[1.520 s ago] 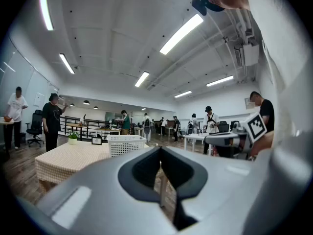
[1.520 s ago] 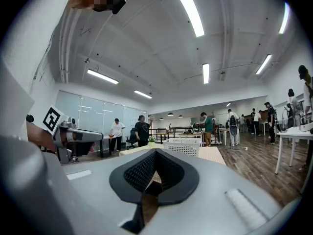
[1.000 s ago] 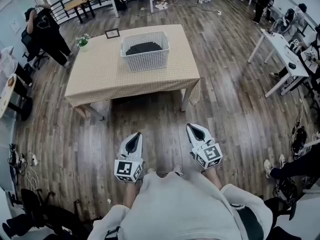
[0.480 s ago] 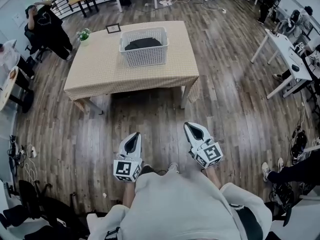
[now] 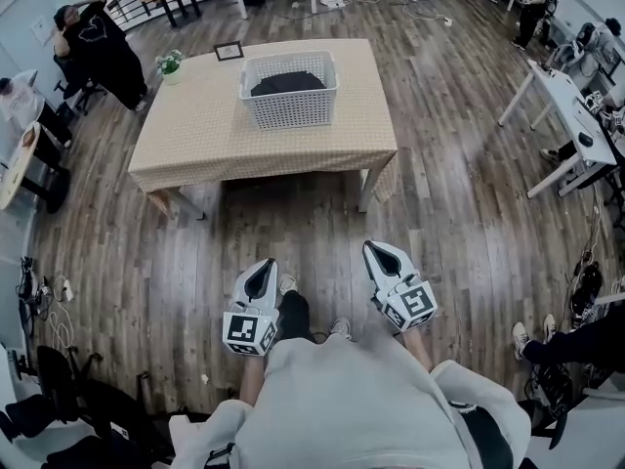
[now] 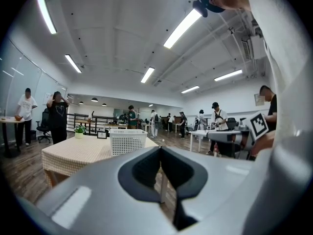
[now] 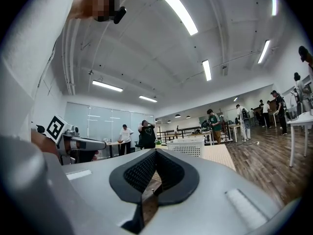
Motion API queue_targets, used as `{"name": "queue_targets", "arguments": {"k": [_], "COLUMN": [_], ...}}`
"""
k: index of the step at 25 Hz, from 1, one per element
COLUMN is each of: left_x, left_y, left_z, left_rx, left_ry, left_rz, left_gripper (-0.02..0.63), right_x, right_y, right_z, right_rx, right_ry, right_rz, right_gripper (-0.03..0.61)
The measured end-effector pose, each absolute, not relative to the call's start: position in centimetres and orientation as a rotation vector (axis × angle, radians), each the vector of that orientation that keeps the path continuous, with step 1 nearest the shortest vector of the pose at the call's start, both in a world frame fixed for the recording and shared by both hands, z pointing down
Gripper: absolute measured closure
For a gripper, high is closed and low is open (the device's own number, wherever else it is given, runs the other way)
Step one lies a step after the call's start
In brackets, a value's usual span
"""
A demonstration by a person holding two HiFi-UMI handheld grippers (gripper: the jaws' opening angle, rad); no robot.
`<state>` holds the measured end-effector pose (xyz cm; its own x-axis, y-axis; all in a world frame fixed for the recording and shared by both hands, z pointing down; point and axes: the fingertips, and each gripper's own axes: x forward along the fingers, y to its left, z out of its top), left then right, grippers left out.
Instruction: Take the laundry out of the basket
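Note:
A white lattice basket (image 5: 290, 89) stands on a table with a beige cloth (image 5: 195, 135), far ahead of me across the wooden floor. Dark laundry (image 5: 286, 82) lies inside it. My left gripper (image 5: 262, 268) and right gripper (image 5: 382, 255) are held low in front of my body, well short of the table, both shut and empty. The left gripper view shows its jaws (image 6: 160, 148) meeting, with the basket (image 6: 127, 141) beyond them. In the right gripper view the jaws (image 7: 155, 152) are also together, and the basket (image 7: 187, 147) shows small in the distance.
A small potted plant (image 5: 170, 64) and a picture frame (image 5: 229, 51) sit at the table's far left. A person in black (image 5: 98, 47) stands beyond that corner. White desks (image 5: 562, 106) line the right side. Cables (image 5: 39, 301) lie on the floor at left.
The table has shifted slightly in the head view as I step forward; a dark trouser leg now shows between the grippers. Both grippers keep the same pose, shut.

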<state>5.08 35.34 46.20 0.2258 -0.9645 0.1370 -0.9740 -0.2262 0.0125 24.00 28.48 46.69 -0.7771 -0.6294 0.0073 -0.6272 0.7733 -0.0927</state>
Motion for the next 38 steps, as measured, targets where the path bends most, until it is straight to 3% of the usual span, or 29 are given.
{"name": "queue_targets", "arguments": {"k": [9, 25, 38], "left_x": [1.0, -12.5, -14.7], "left_y": [28.7, 13.6, 10.8], "left_z": [46.9, 41.6, 44.5], "left_rx": [2.415, 2.557, 2.536], "left_ry": [-1.852, -1.837, -1.742], "left_rz": [0.111, 0.014, 0.022], "left_gripper": [0.603, 0.603, 0.603], "right_x": [20.4, 5.1, 2.4], "right_y": [22.6, 8.7, 6.7], "right_z": [46.8, 41.7, 44.3], "right_rx": [-1.102, -1.11, -1.18], "right_ry": [2.916, 2.887, 2.906], "right_rz": [-0.163, -0.026, -0.121], "right_gripper": [0.58, 0.58, 0.58]}}
